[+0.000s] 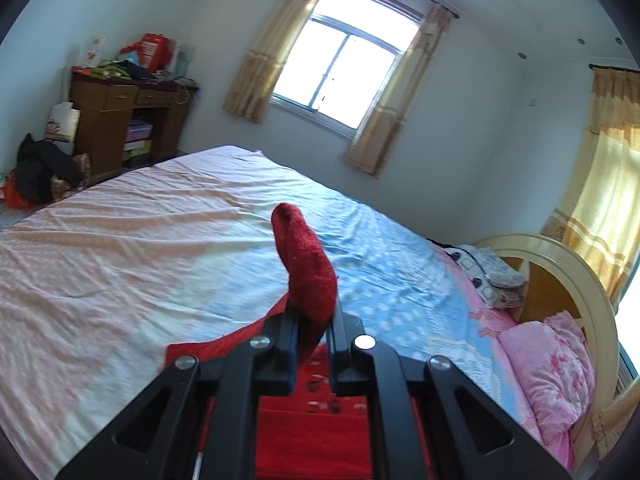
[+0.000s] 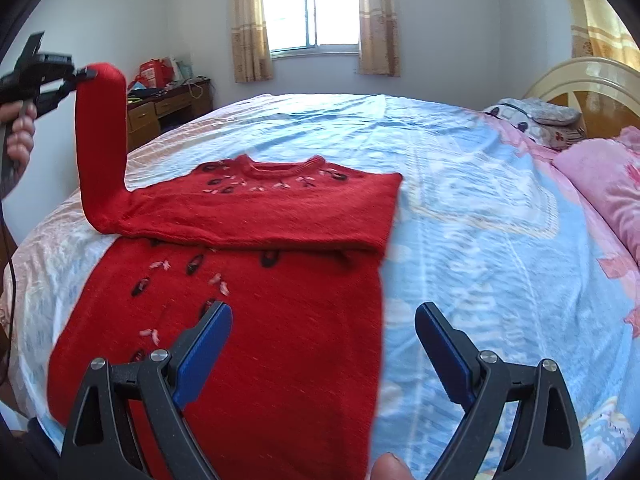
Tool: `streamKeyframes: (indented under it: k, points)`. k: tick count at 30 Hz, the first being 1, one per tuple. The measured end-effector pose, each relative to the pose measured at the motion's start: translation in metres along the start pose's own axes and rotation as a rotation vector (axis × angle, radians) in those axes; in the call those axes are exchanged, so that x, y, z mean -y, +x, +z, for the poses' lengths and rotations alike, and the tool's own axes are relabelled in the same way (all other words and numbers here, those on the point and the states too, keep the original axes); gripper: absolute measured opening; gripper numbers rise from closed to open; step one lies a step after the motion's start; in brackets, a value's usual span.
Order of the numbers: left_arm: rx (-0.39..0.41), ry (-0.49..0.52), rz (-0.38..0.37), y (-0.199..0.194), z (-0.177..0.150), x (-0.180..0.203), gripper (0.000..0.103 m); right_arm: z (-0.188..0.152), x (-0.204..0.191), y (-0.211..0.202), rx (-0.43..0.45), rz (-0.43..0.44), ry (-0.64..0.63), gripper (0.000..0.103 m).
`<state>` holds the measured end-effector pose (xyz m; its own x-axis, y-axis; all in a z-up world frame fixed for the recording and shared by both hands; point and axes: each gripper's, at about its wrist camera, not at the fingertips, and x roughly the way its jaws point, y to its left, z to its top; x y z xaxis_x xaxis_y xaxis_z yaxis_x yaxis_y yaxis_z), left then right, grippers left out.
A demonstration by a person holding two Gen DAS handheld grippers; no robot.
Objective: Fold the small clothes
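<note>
A small red knitted sweater (image 2: 248, 312) with dark and pink embroidery lies flat on the bed (image 2: 480, 208). One sleeve (image 2: 280, 220) is folded across its chest. The other sleeve (image 2: 102, 140) is lifted up at the left, its cuff pinched in my left gripper (image 2: 90, 73), which a hand (image 2: 20, 136) holds. In the left wrist view that red cuff (image 1: 304, 264) sticks up from between the shut fingers of the left gripper (image 1: 314, 320). My right gripper (image 2: 322, 320) hovers open above the sweater's lower right edge, nothing between its blue pads.
Pink pillows (image 2: 600, 184) and a folded patterned cloth (image 2: 536, 120) lie at the headboard (image 2: 580, 76) on the right. A wooden desk (image 1: 120, 120) with clutter stands by the far wall at the left. A curtained window (image 2: 312, 8) is behind the bed.
</note>
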<state>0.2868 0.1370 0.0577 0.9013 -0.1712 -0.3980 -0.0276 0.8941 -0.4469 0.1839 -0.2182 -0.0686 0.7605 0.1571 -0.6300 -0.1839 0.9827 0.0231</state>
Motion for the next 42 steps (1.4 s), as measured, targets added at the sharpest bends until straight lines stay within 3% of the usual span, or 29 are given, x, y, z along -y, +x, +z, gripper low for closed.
streamKeyframes:
  k: [7,14,20,23,28,31,32,35,36,37,39,42]
  points:
    - [-0.003,0.028,-0.072,0.015,-0.010,0.061,0.011,-0.011,0.008,0.002,-0.030,0.019,0.011,0.093]
    - [-0.058,0.008,-0.125,0.057,-0.044,0.110,0.011,-0.023,0.009,0.011,-0.052,0.042,0.033,0.093]
    - [-0.177,0.081,-0.142,0.104,-0.103,0.156,0.011,-0.028,0.005,0.015,-0.064,0.051,0.023,0.093]
    - [-0.247,0.166,-0.132,0.124,-0.136,0.173,0.011,-0.032,0.008,0.020,-0.078,0.053,0.035,0.093]
    - [-0.312,0.313,-0.066,0.139,-0.168,0.188,0.016,-0.037,0.008,0.026,-0.104,0.054,0.035,0.093]
    - [-0.341,0.371,-0.051,0.131,-0.176,0.187,0.026,-0.040,0.006,0.029,-0.120,0.066,0.033,0.093]
    - [-0.332,0.382,-0.058,0.123,-0.176,0.183,0.034,-0.041,0.006,0.030,-0.123,0.066,0.028,0.093]
    - [-0.241,0.435,-0.034,0.093,-0.171,0.167,0.067,-0.041,0.008,0.029,-0.120,0.066,0.027,0.093]
    - [-0.199,0.461,-0.010,0.078,-0.168,0.156,0.075,-0.041,0.009,0.028,-0.118,0.071,0.033,0.093]
    - [-0.169,0.477,0.014,0.069,-0.165,0.145,0.078,-0.041,0.010,0.027,-0.113,0.077,0.041,0.093]
    - [-0.121,0.529,0.113,0.049,-0.165,0.112,0.087,-0.041,0.012,0.025,-0.103,0.078,0.052,0.093]
    - [-0.116,0.592,0.302,0.038,-0.170,0.062,0.092,-0.039,0.016,0.020,-0.087,0.059,0.070,0.093]
